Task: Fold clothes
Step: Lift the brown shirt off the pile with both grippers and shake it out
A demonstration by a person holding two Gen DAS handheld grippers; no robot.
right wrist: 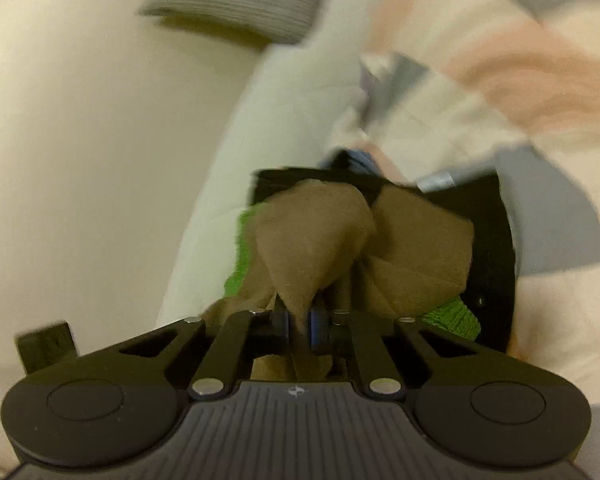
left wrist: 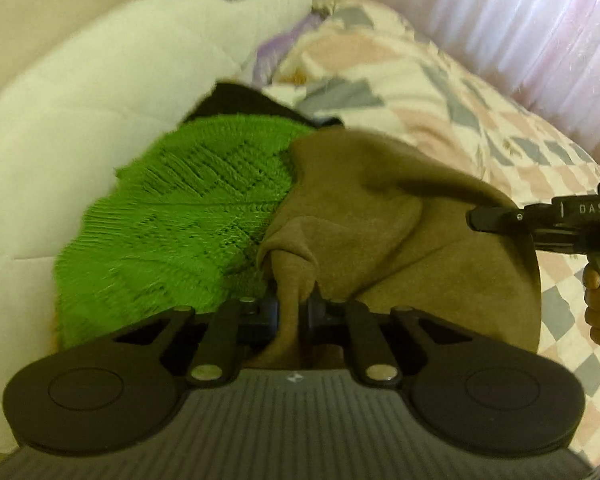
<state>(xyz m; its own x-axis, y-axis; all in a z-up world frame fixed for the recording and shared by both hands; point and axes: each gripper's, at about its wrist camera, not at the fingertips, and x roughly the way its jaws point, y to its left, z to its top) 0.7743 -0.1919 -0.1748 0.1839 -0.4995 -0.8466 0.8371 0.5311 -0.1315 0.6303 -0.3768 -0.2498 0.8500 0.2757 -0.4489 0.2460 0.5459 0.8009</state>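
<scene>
Patchwork pastel quilt [left wrist: 420, 92] underneath; my left gripper [left wrist: 293, 312] and right gripper [right wrist: 299, 322] both pinch soft brown fleece garment [left wrist: 400, 216], draped ahead over green knit sweater [left wrist: 188, 208].

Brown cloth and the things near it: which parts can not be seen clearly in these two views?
- Brown cloth: its near edge, left wrist view, hidden behind the left gripper.
- Green knit: mostly covered by the brown cloth, right wrist view.
- Black garment: its type, mostly covered, both views.
- Bedspread: pattern blurred, right wrist view.
</scene>
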